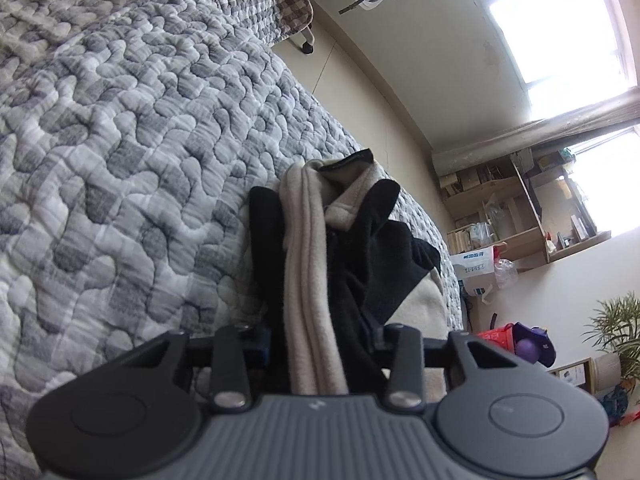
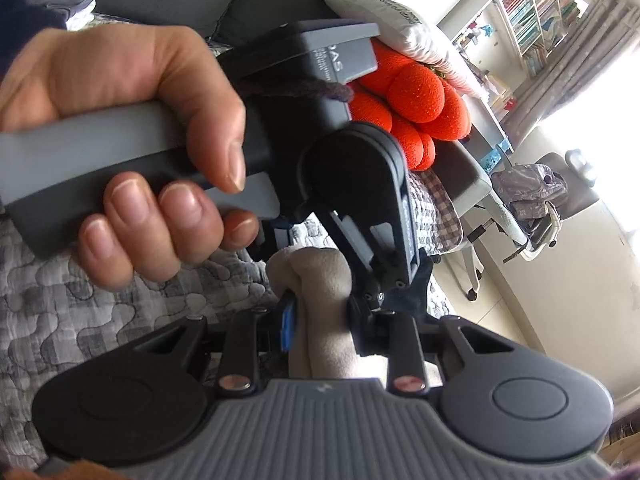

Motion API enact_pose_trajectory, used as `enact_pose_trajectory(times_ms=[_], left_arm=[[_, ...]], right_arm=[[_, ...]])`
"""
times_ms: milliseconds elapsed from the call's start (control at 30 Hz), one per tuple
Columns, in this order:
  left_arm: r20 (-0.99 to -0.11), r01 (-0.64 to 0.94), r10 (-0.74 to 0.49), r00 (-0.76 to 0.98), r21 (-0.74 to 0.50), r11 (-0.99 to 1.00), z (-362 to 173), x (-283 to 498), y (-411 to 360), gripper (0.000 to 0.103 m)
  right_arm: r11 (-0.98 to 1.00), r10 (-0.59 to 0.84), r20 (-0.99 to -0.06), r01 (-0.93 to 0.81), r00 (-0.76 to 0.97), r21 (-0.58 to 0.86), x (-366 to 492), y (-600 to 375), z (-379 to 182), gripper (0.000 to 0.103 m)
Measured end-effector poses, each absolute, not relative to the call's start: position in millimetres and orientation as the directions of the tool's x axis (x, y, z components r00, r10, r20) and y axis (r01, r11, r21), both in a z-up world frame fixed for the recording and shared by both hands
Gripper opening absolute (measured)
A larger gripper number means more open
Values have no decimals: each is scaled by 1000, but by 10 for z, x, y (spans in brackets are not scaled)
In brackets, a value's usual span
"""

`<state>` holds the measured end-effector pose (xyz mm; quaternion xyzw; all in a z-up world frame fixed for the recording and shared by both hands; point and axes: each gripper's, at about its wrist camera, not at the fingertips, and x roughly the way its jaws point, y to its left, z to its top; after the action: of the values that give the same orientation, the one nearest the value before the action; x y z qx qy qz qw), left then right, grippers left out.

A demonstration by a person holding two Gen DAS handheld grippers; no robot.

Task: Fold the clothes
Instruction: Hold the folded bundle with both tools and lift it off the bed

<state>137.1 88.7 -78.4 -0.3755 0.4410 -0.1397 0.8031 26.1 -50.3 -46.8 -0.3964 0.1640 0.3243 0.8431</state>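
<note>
Legible text is sparse. White cardboard box [image 1: 476,266] under the shelf, left wrist view: blue printed characters on its face, too small and tilted to read. Framed sheet [image 1: 573,373] on the floor near the plant: printed marks, unreadable. Right wrist view, grey housing of the left gripper [image 2: 344,56]: pale lettering seen sideways, ending in "AS", with a finer line beneath it that is illegible. White pillow [image 2: 384,16]: a line of dark print, upside down, not decipherable. Book spines on the bookshelf [image 2: 536,4]: too small to read.
</note>
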Motion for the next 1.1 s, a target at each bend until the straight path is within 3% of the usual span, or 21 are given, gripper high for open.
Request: enact_pose_trajectory(times_ms=[200,300,433,533,667,900,1100], left_arm=[[-612,-105,-551,567,-718,689,-802,1389,893,37],[-614,-102,-548,568,-713,693,-804,1379,919,37],[-617,-104,-546,567,-711,695,-802,1369,920,38],[-617,-102,-545,568,-710,697,-821,1355,930,38],[-617,-103,-545,568,-710,697,-824,1354,929,38],[-620,-96,-537,572,-701,707,-823,1354,881,39],[-620,-97,-538,571,-702,705,-813,1363,850,39]], right_arm=[[472,435,-574,-718,694,-511,311,-555,-455,43],[442,466,-619,-772,632,-456,322,-662,-401,65],[468,547,-622,-821,560,-327,389,-925,-193,65],[557,610,-565,-808,555,-193,529,-1217,56,67],[720,595,-521,-694,612,7,808,-1627,215,73],[920,389,-679,-298,622,253,1405,-2000,-36,73],[849,513,-706,-169,488,501,1503,-2196,-344,73]])
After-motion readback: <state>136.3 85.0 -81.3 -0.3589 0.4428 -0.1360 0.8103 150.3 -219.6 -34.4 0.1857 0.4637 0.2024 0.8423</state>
